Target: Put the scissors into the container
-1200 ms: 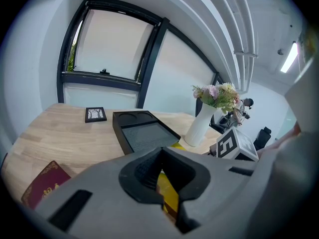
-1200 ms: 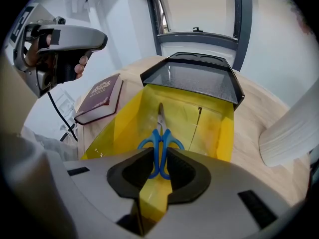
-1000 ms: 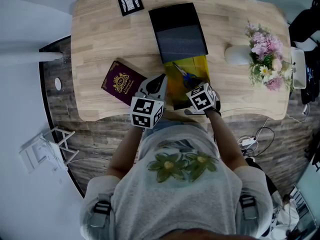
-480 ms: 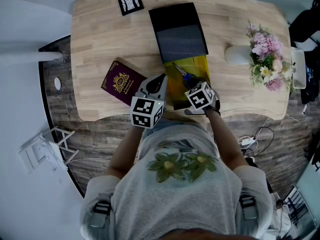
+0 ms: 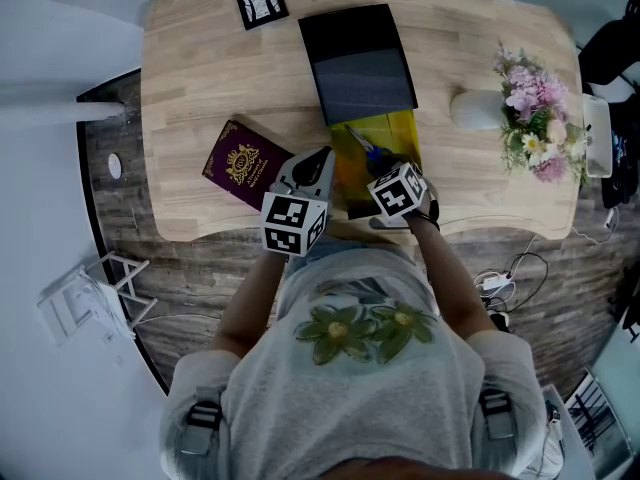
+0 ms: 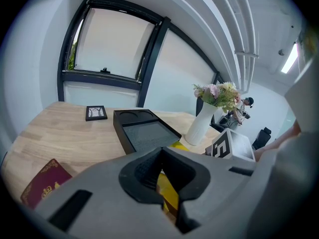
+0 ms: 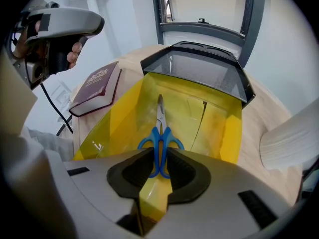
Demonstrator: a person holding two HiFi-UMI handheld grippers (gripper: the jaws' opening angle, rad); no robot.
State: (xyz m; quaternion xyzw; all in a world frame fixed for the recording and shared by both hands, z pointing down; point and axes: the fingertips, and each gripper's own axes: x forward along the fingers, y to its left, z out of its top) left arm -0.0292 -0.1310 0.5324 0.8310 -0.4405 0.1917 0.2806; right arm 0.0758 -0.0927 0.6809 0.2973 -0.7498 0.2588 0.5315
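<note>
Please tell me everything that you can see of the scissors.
The scissors have two blue loop handles, plastic by the look, and slim silver metal blades, which are closed. The right claw is shut on the handles, one jaw on each side. The blades point away from it, down into the open, see-through yellow container. Whether the tip touches the container's floor cannot be told. Nothing else touches them.

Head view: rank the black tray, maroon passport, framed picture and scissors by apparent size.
1. black tray
2. maroon passport
3. framed picture
4. scissors, only partly visible, so ranking them last is unsure.
</note>
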